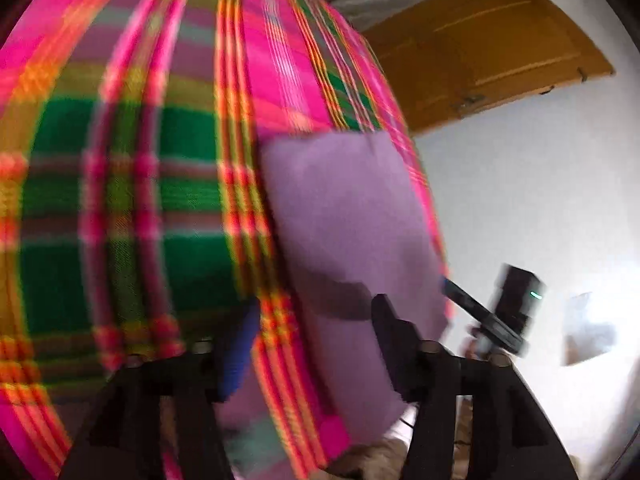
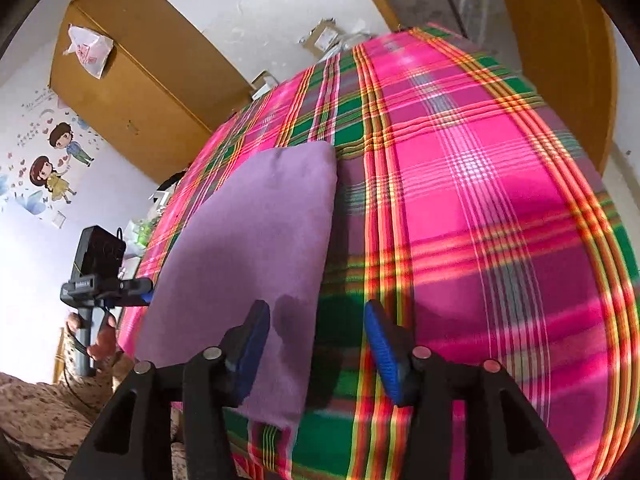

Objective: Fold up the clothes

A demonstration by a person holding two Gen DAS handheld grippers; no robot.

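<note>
view: blurred | purple cloth: folded, lying on pink-green plaid bedspread, centre toward 5 o'clock | left gripper: 6 o'clock, jaws apart, straddling the cloth's near edge, no pad pressing | right gripper: 4 o'clock, just beside cloth | wooden wardrobe: 1 o'clock

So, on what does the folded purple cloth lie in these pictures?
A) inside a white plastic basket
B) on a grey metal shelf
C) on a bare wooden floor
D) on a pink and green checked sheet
D: in the right wrist view the folded purple cloth rests flat on the pink and green checked sheet, which shows beyond its far, right and near edges.
</note>
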